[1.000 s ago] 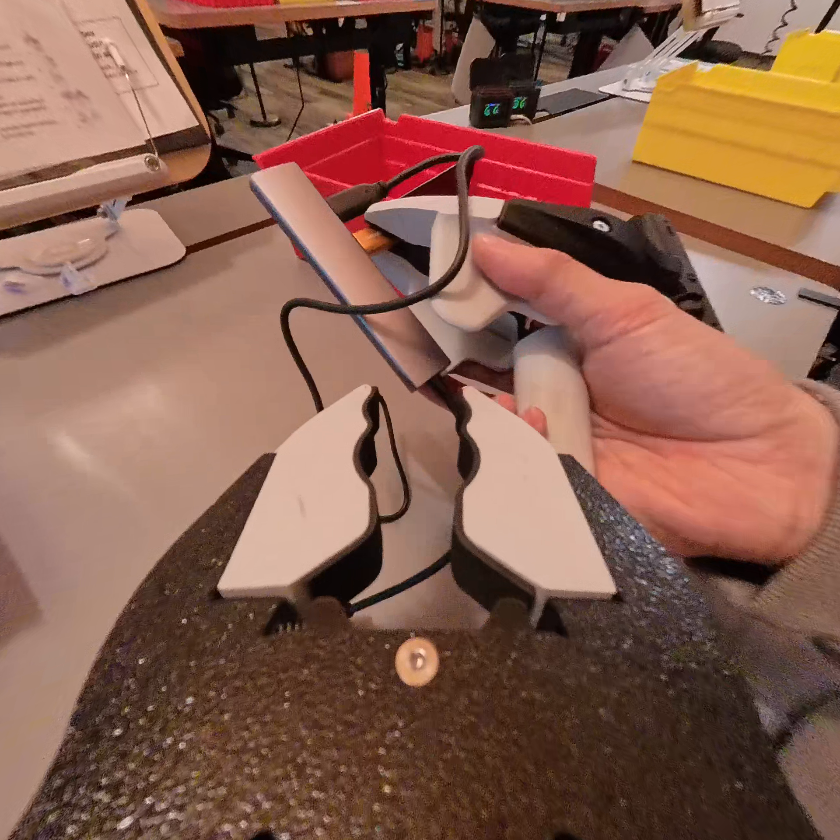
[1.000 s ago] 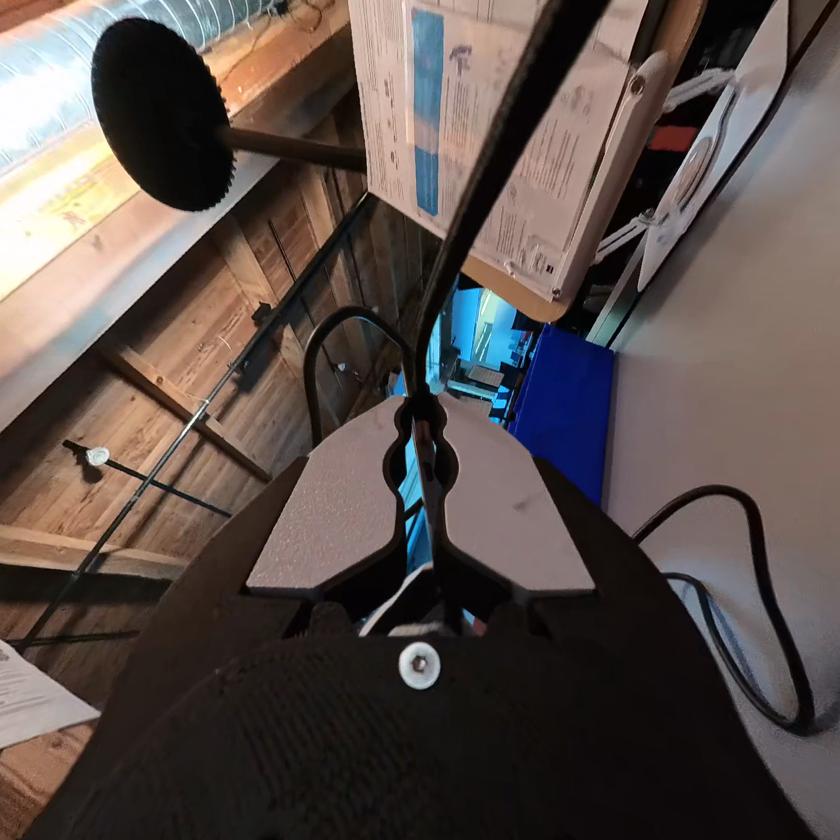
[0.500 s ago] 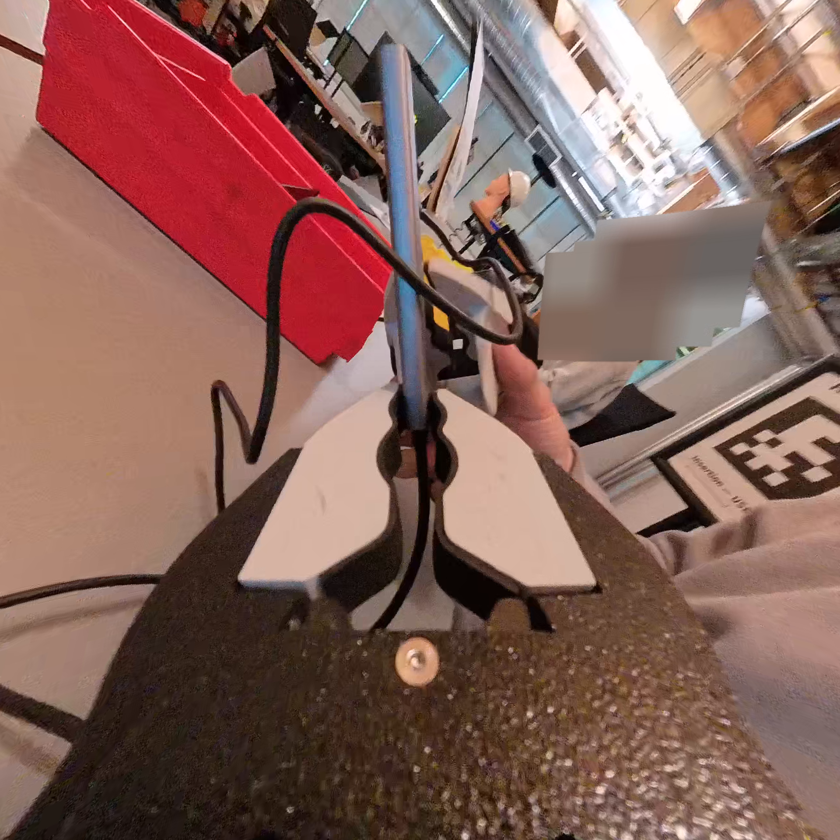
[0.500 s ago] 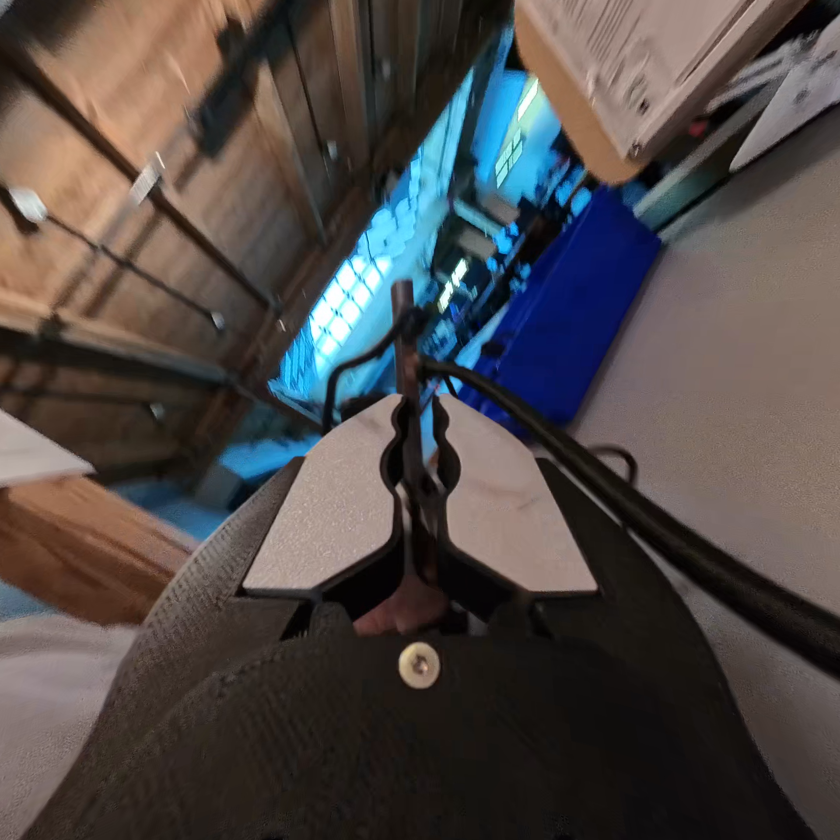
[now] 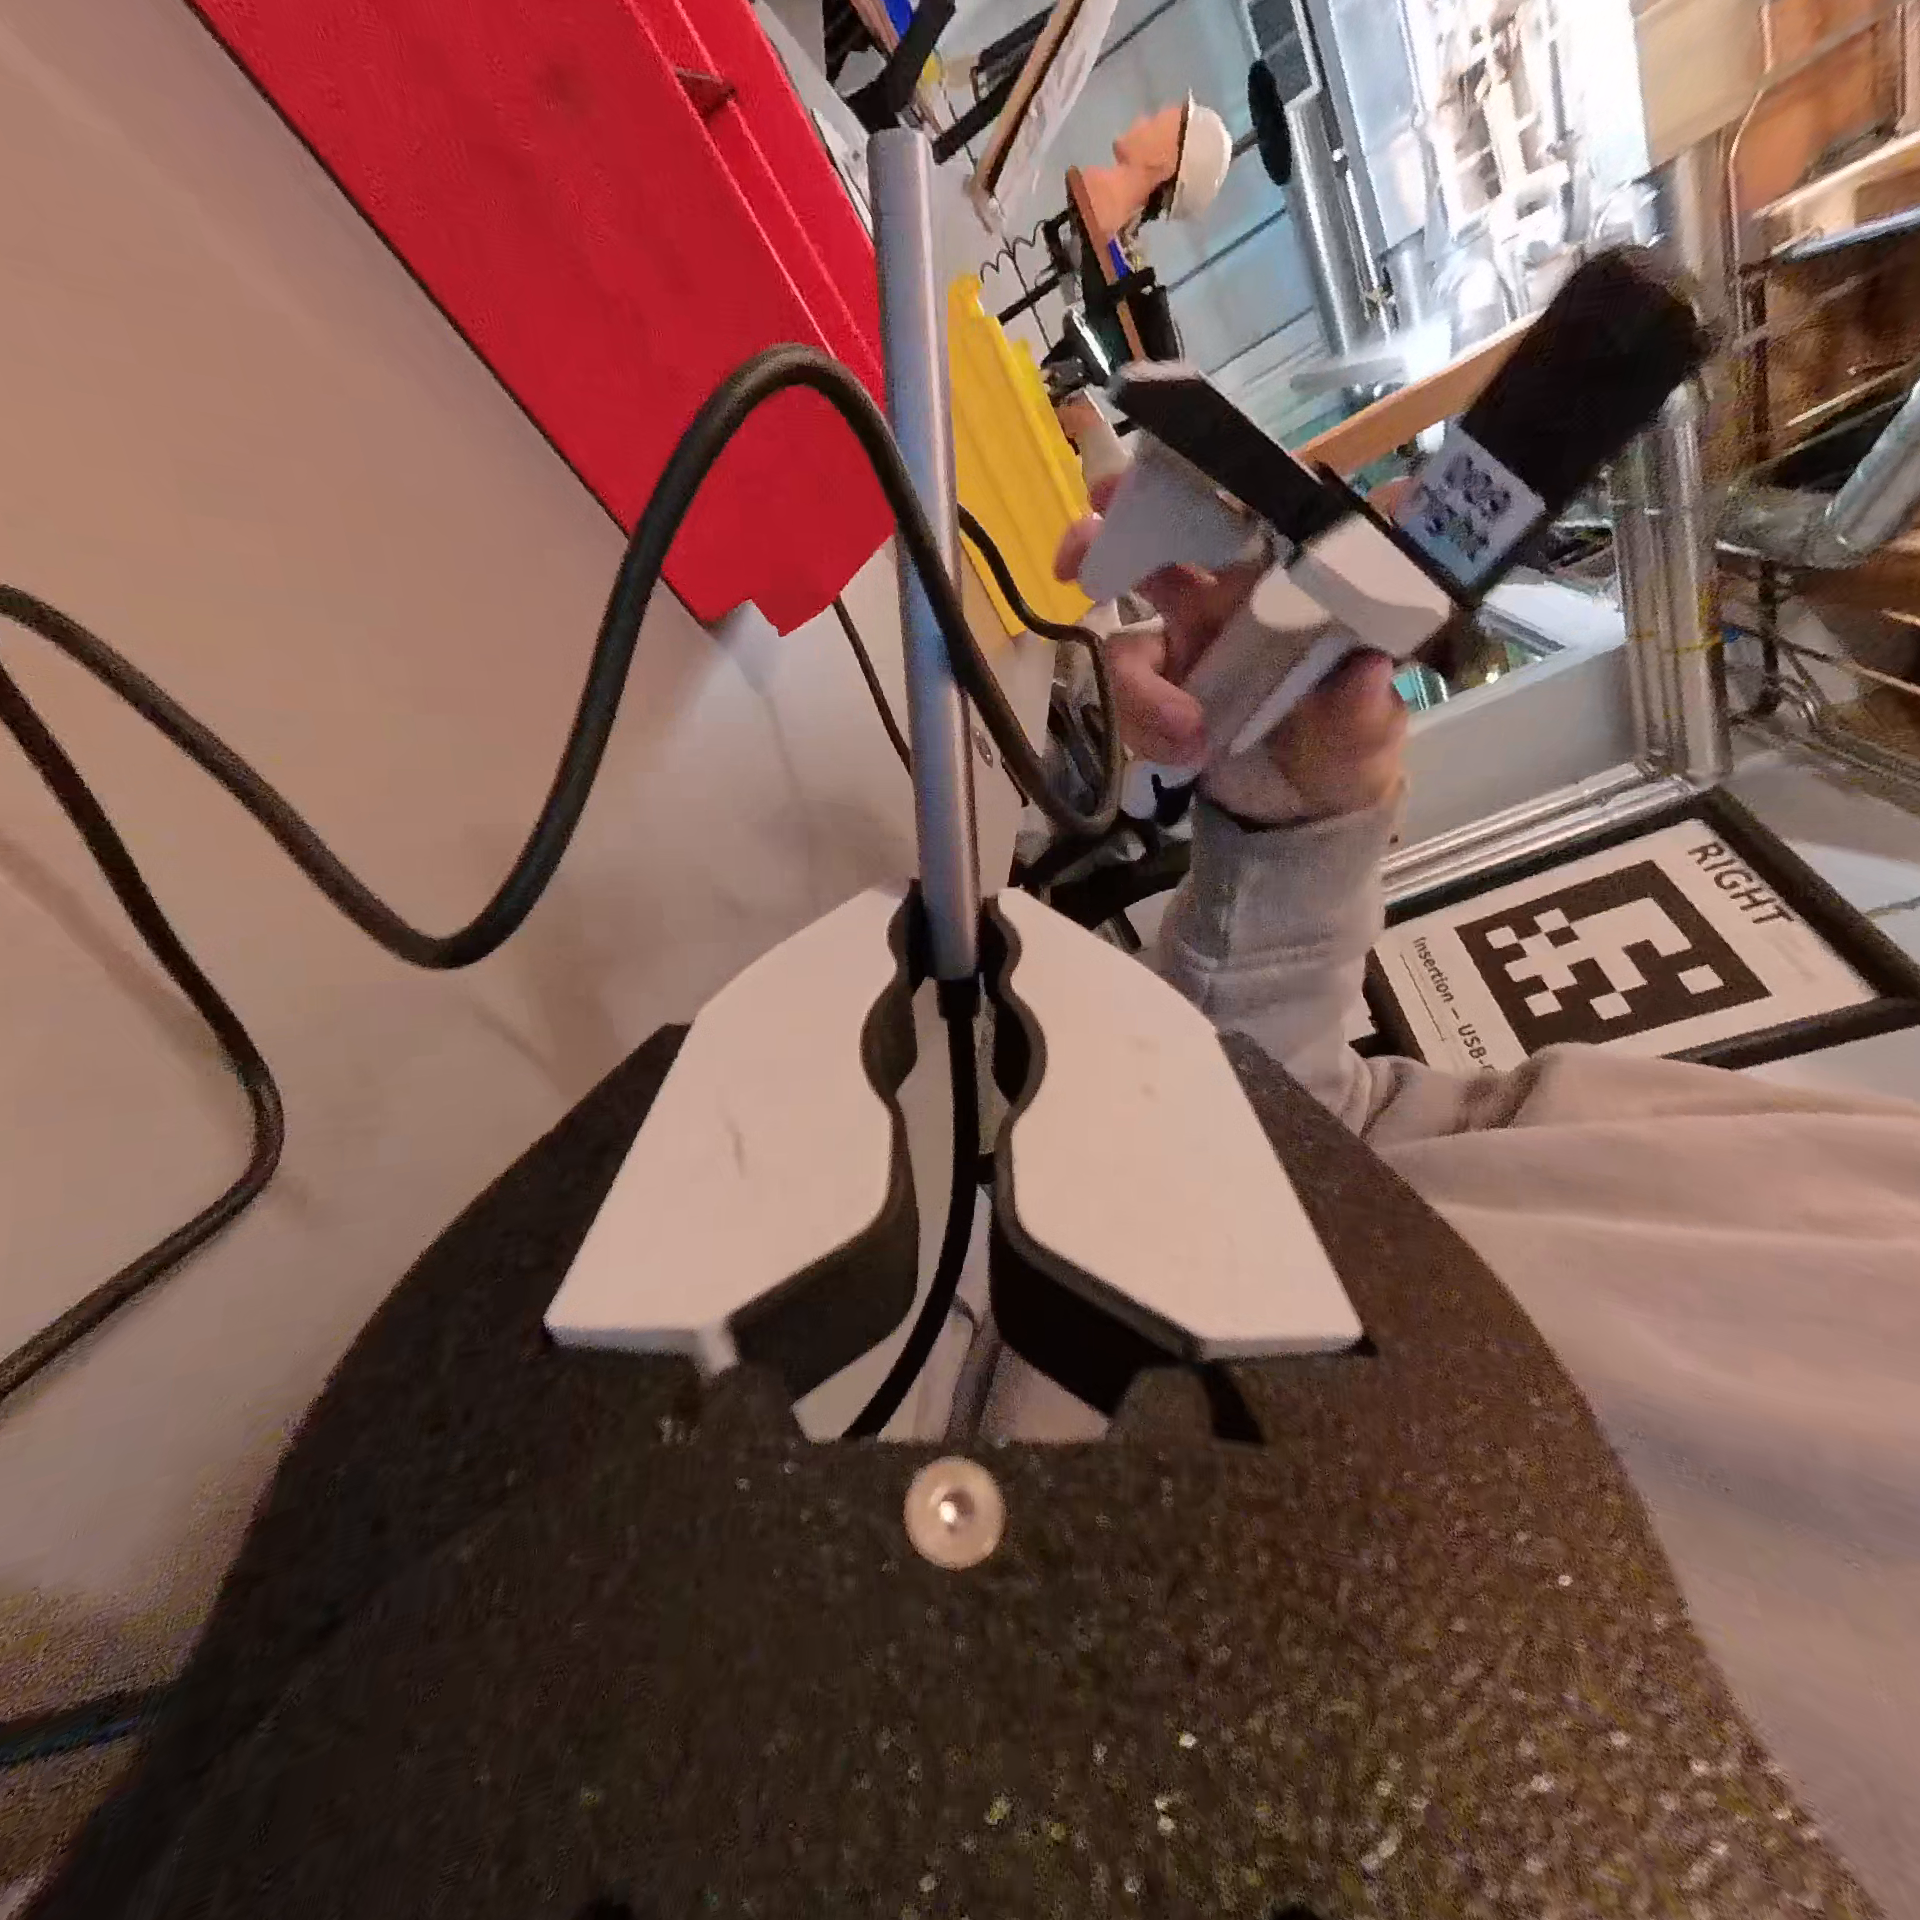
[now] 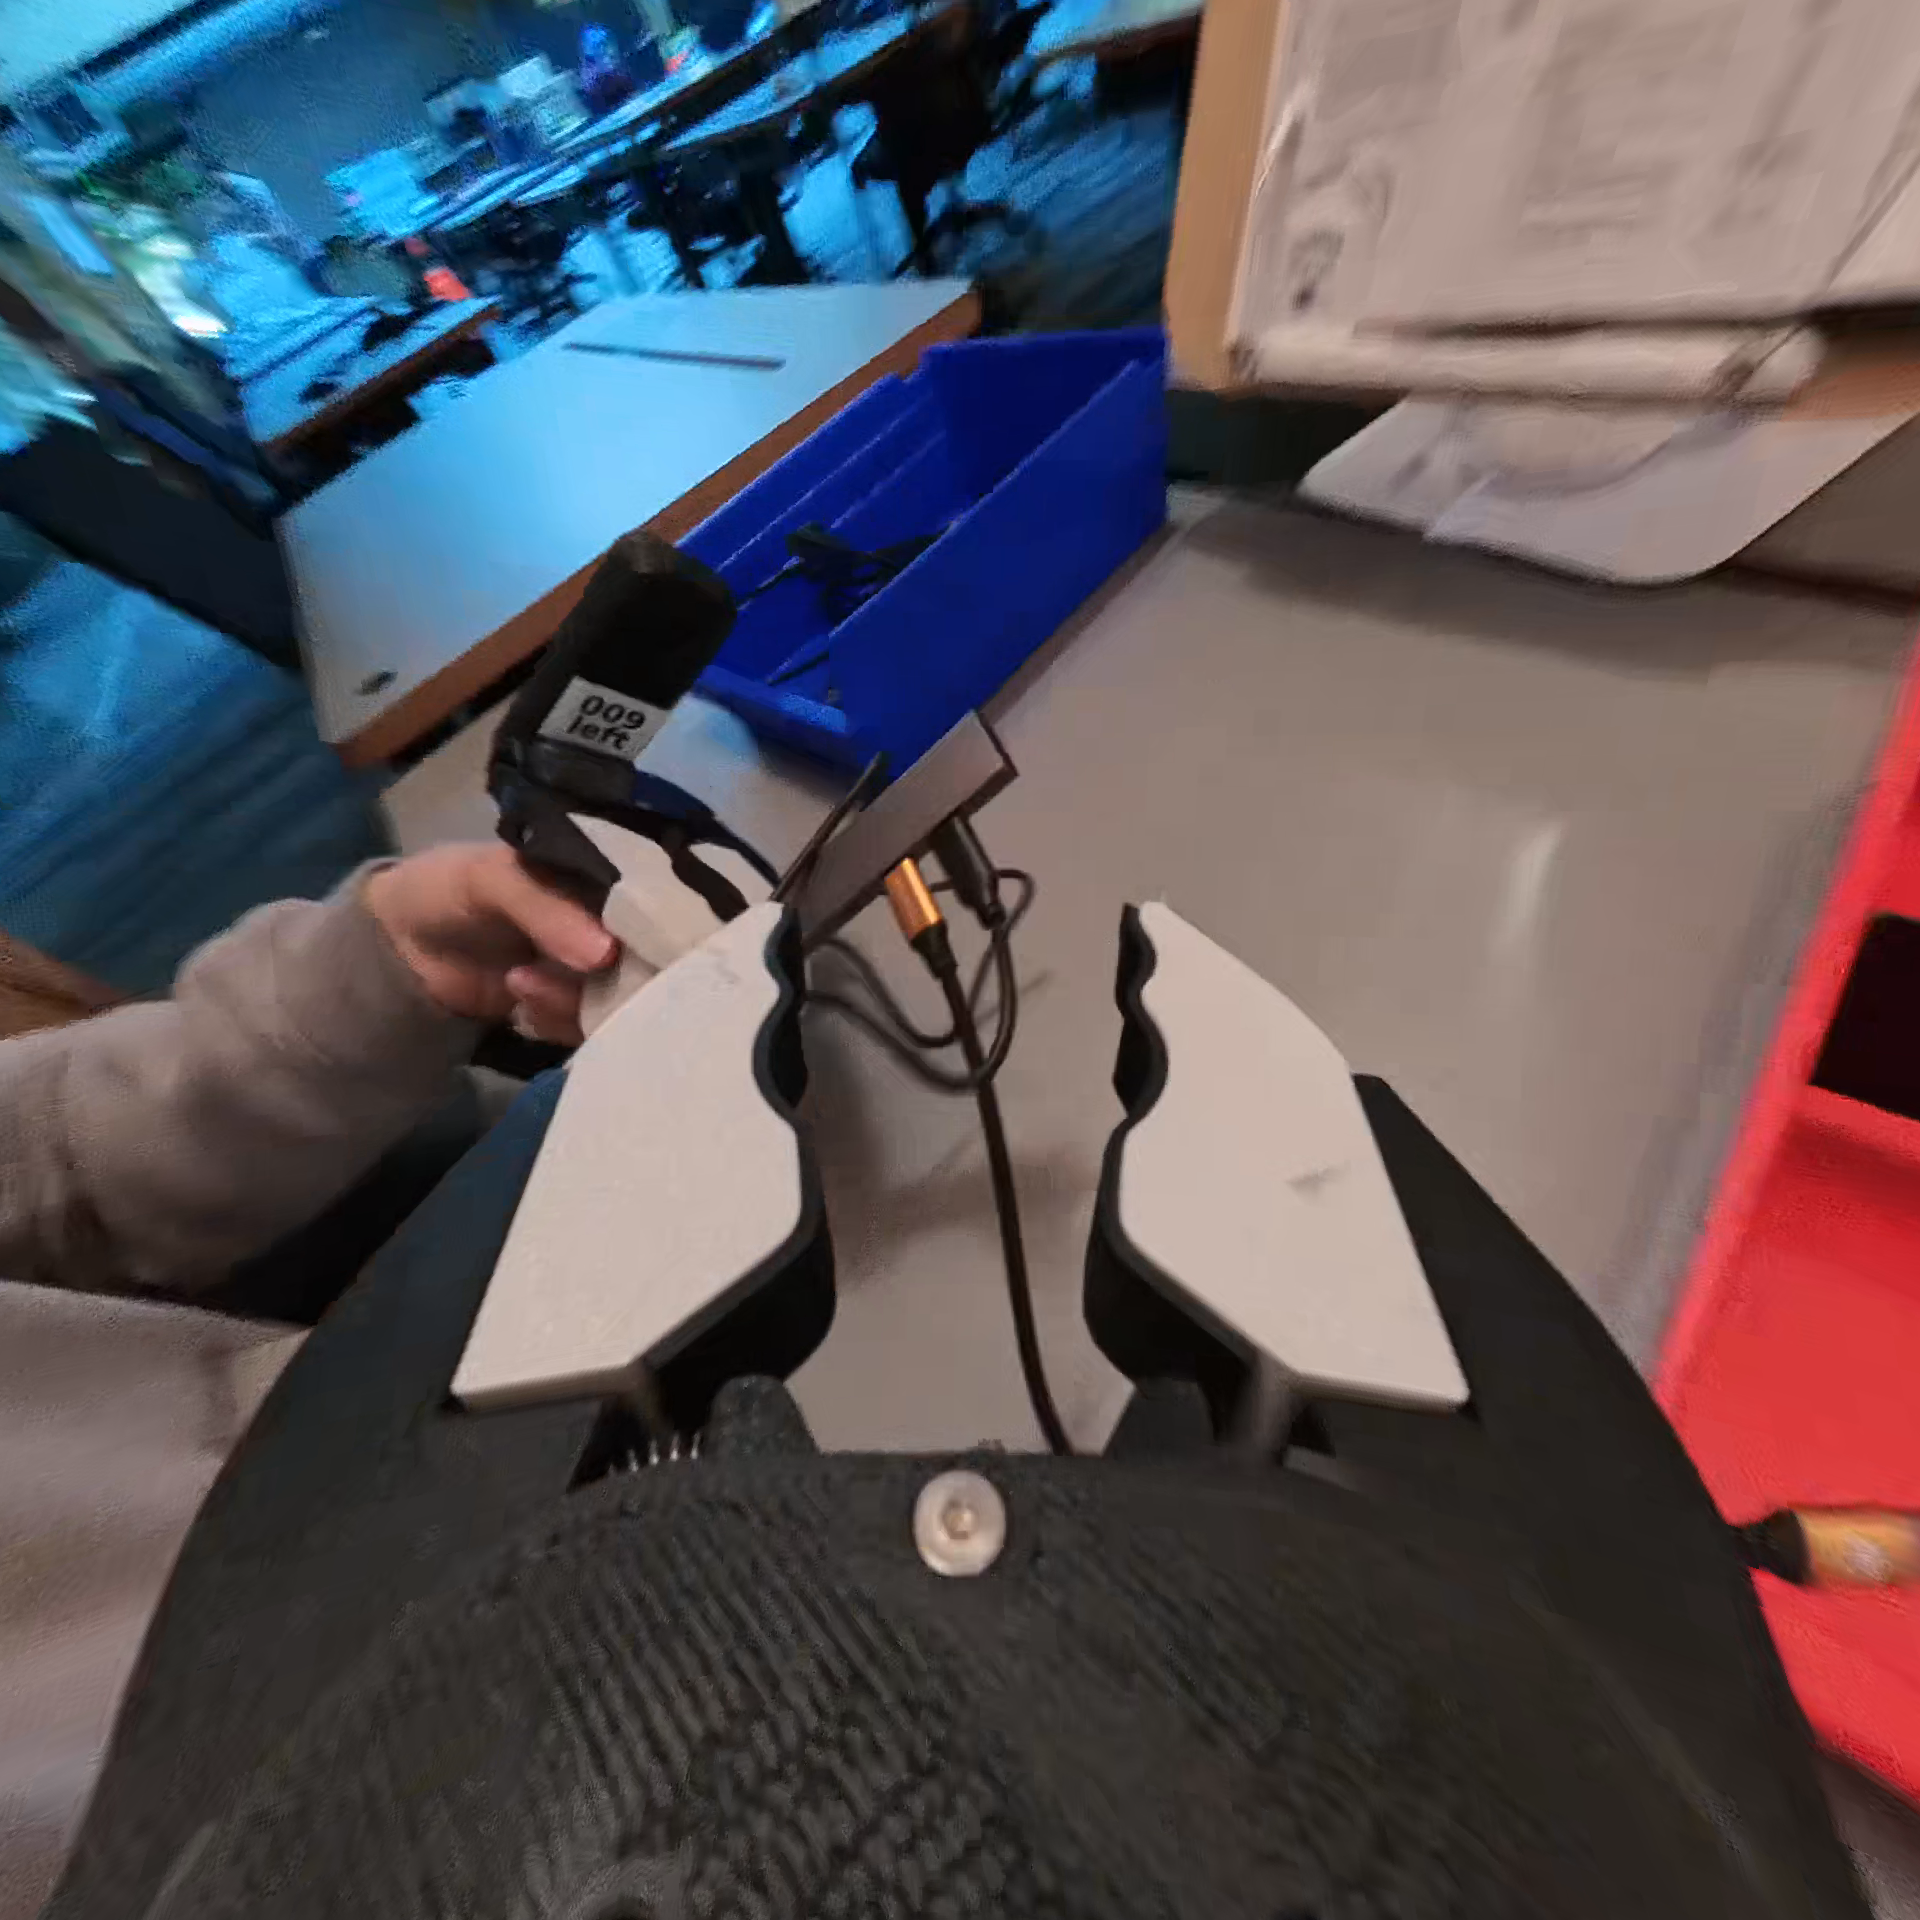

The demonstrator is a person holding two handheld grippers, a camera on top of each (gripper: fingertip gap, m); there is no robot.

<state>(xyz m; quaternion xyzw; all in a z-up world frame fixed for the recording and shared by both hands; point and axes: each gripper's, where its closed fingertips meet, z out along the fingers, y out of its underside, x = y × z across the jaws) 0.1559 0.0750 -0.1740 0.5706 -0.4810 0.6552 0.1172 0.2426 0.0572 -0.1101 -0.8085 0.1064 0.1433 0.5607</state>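
Grey metal hub (image 5: 928, 582), rigid, slick: left gripper (image 5: 948, 971) clamped on its bottom end.
Right gripper (image 6: 961, 940), frame centre, jaws apart, empty; stiff cables (image 6: 997, 1122) tug sideways.

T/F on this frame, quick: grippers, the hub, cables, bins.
1. The left gripper is shut on the grey hub. True.
2. The right gripper is shut on a cable. False: its jaws stand apart with nothing between them.
3. A gold-tipped plug sits in the hub. True.
4. The blue bin holds nothing. False: dark cables lie in it.
5. A red bin stands on the table beyond a loop of black cable. True.
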